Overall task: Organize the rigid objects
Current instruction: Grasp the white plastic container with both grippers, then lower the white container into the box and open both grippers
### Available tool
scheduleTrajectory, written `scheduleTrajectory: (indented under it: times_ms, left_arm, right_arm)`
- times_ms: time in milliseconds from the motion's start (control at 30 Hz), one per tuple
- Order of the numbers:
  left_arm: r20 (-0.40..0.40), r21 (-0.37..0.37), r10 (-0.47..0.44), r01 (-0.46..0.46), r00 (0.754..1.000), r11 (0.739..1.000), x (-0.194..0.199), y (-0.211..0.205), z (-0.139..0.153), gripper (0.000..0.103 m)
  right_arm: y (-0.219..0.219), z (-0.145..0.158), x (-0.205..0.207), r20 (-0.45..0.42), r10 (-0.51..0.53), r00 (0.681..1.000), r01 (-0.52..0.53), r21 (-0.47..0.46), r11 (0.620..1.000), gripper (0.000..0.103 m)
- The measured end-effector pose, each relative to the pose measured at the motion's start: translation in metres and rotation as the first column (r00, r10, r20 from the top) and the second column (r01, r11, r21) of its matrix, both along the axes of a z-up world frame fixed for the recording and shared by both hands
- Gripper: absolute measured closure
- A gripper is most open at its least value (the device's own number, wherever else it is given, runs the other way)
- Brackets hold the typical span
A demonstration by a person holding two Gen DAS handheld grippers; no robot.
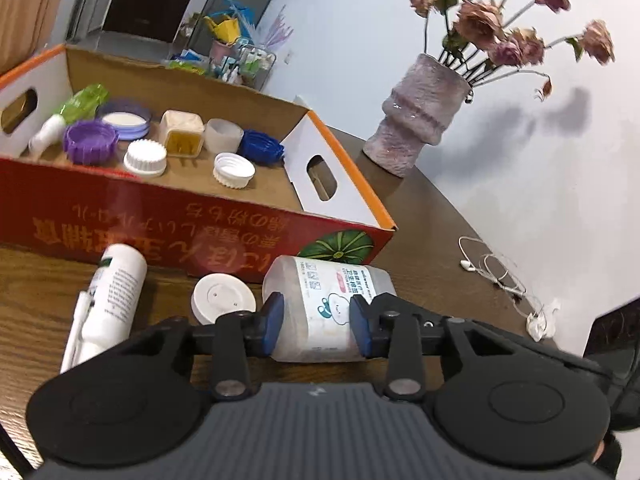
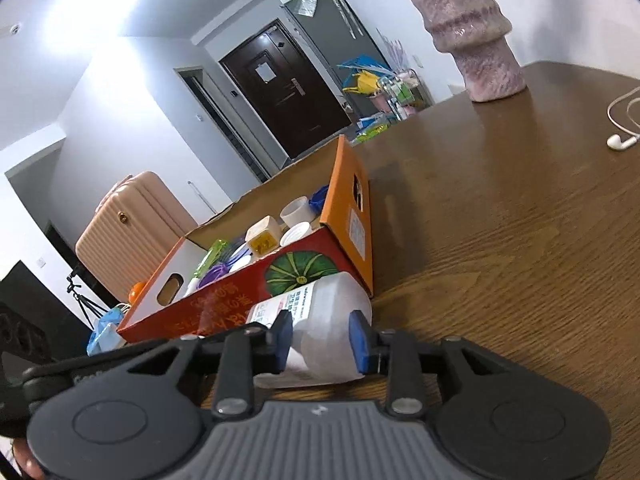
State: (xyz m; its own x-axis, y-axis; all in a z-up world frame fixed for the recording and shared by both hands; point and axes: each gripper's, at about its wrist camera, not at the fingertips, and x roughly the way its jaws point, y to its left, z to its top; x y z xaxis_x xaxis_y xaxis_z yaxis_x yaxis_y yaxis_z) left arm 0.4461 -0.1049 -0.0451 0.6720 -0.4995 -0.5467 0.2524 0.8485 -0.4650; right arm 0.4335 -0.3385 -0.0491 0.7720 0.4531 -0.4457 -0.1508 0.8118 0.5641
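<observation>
A brown wood-grain table [image 1: 420, 208] carries everything here. The largest thing on it is a red and orange cardboard box [image 1: 192, 216] with a green pumpkin printed on its front and oval handle holes in its white end walls. Behind the box's right end stands a mottled mauve ceramic vase [image 1: 420, 120] of dried pink roses, well apart from the box. Just in front of the box's right corner lies a translucent plastic bottle [image 1: 332, 296] on its side, its white label with blue and red print facing up. The left gripper [image 1: 316, 324] has its blue pads pressed on either side of this bottle; the right gripper [image 2: 320, 340] grips the same bottle [image 2: 324, 320] from another side, its pads also against the plastic. To the left lies a white cylindrical tube [image 1: 118, 292] with fine print, and between it and the bottle sits a round white lid [image 1: 222, 296], flat on the wood. Inside the box rest small caps: a purple ribbed ring cap [image 1: 90, 142], a cream square cap [image 1: 182, 134], two white ribbed caps [image 1: 146, 158], a dark blue cap [image 1: 260, 146]. White earphones [image 1: 496, 272] trail near the table's right edge.
</observation>
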Motion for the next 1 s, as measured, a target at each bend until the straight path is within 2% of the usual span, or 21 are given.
scheduleTrajectory:
  times_ms: [167,300,367,433,633,833,1000]
  left_arm:
    - [0.008,0.017,0.018,-0.018,1.000,1.000,-0.008,-0.001,0.005,0.070]
    - [0.013,-0.019,0.029,-0.029,0.999,0.999,-0.045,0.008,0.016,0.070]
    - [0.014,0.007,0.034,-0.034,0.999,0.999,-0.071,0.013,0.016,0.074]
    - [-0.006,0.002,0.041,-0.041,0.999,0.999,-0.098,0.019,0.015,0.074]
    - [-0.036,-0.006,0.045,-0.045,0.998,0.999,-0.155,0.036,0.013,0.075]
    - [-0.041,-0.009,0.055,-0.055,0.998,0.998,-0.173,0.051,0.014,0.075]
    - [-0.009,-0.036,0.067,-0.068,0.998,0.997,-0.164,0.057,0.025,0.075]
  right_arm:
    - [0.005,0.002,-0.007,0.032,0.002,0.999,-0.001,-0.039,0.999,0.081]
    - [0.002,0.005,-0.020,0.027,0.008,1.000,-0.007,-0.027,1.000,0.083]
    - [0.001,0.005,-0.040,0.025,0.028,0.999,-0.028,-0.010,1.000,0.087]
    - [0.001,0.003,-0.065,0.006,0.049,0.999,-0.050,0.017,0.999,0.088]
    - [0.018,0.011,-0.136,-0.006,0.082,0.997,-0.082,-0.031,0.996,0.088]
    - [0.032,0.016,-0.161,0.009,0.092,0.996,-0.092,-0.045,0.995,0.089]
    - [0.039,0.024,-0.161,0.023,0.092,0.996,-0.090,-0.051,0.995,0.089]
